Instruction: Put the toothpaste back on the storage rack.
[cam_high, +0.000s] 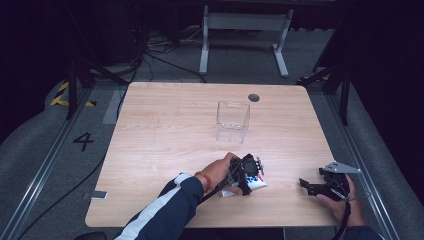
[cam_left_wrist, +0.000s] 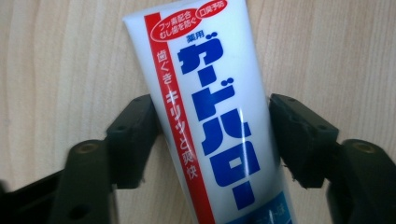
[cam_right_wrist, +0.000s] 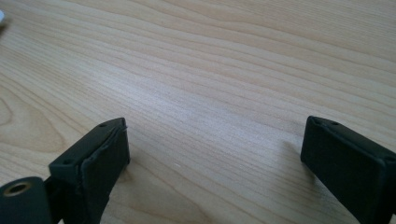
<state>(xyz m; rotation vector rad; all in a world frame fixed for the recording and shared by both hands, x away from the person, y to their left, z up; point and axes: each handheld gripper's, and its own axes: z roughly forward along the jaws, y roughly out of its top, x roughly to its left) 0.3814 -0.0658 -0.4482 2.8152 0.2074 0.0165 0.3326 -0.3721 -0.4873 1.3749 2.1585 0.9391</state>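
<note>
A white toothpaste tube (cam_left_wrist: 210, 84) with a red stripe and blue lettering lies flat on the wooden table (cam_high: 165, 130) near the front edge. The tube (cam_high: 256, 183) sits under my left gripper (cam_high: 244, 184), which points down at it. In the left gripper view, my left gripper (cam_left_wrist: 212, 140) has a black pad against each long side of the tube, so it is shut on it. My right gripper (cam_high: 307, 186) rests low at the front right. In the right gripper view, my right gripper (cam_right_wrist: 215, 154) stands wide open over bare wood.
A clear plastic box (cam_high: 232, 121) stands upright near the table's middle, well beyond both grippers. A small dark round hole (cam_high: 254, 97) marks the far edge. A white desk frame (cam_high: 245, 35) stands on the floor behind.
</note>
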